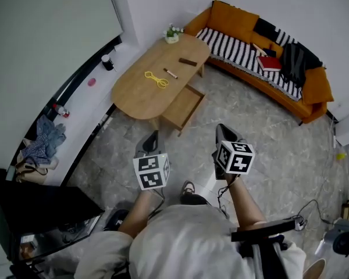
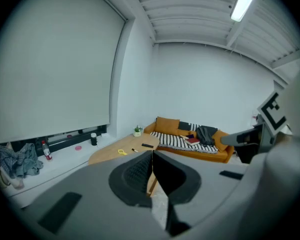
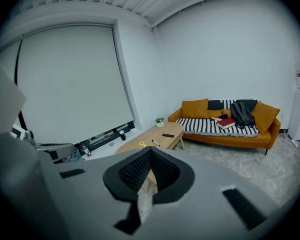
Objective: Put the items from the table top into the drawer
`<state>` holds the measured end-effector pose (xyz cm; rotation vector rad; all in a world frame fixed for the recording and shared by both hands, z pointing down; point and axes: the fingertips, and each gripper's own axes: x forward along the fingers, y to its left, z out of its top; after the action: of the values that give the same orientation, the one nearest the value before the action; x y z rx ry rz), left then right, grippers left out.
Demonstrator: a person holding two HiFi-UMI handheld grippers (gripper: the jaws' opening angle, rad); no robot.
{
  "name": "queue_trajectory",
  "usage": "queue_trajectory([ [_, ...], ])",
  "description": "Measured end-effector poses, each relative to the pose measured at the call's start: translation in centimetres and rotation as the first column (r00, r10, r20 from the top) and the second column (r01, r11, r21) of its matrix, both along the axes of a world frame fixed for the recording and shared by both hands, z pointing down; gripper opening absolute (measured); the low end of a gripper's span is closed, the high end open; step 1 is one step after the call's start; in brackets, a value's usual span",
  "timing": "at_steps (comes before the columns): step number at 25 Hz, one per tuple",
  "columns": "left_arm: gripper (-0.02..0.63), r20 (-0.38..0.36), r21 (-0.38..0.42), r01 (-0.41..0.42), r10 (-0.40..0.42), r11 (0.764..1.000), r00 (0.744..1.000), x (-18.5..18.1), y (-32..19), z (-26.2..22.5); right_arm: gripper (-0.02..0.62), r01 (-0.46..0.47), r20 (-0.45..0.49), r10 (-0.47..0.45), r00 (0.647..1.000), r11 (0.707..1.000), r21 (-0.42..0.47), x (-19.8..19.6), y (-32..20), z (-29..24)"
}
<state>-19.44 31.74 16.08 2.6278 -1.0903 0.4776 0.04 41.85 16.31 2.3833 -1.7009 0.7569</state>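
The oval wooden table [image 1: 141, 92] stands some way ahead of me, its drawer [image 1: 185, 107] pulled open toward me. On the top lie yellow scissors [image 1: 156, 79], a marker pen [image 1: 171, 73] and a dark remote [image 1: 188, 62], with a small potted plant [image 1: 173, 35] at the far end. My left gripper [image 1: 150, 141] and right gripper [image 1: 225, 135] hang over the floor, well short of the table. Both are shut and hold nothing. The left gripper view shows the scissors [image 2: 122, 152] and remote [image 2: 147, 145] beyond its jaws. The right gripper view shows the scissors [image 3: 142, 143], pen [image 3: 155, 143] and remote [image 3: 168, 135].
An orange sofa [image 1: 314, 86] with a striped cover, a red book [image 1: 269, 63] and a black bag [image 1: 295, 60] runs behind the table. A window ledge [image 1: 75, 106] at left carries a black cup, a bottle and a bundle of cloth. A black cabinet [image 1: 41, 211] stands at my near left.
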Motion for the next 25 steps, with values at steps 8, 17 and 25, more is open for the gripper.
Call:
queue_trajectory([
  [8,0.009,0.020,-0.005,0.032,-0.032,0.999,0.999,7.3,-3.7,0.1,-0.008,0.039,0.003,-0.039,0.999,0.999,-0.001,8.4,-5.0,-0.1],
  [17,0.009,0.037,-0.014,0.033,-0.033,0.999,0.999,12.7,-7.9,1.3,-0.008,0.060,0.036,-0.059,0.998,0.998,-0.011,12.4,-9.5,1.5],
  [25,0.009,0.021,-0.025,0.044,-0.044,0.999,0.999,17.8,-15.2,2.2,-0.008,0.057,0.020,-0.057,0.998,0.998,-0.021,17.9,-16.3,2.0],
])
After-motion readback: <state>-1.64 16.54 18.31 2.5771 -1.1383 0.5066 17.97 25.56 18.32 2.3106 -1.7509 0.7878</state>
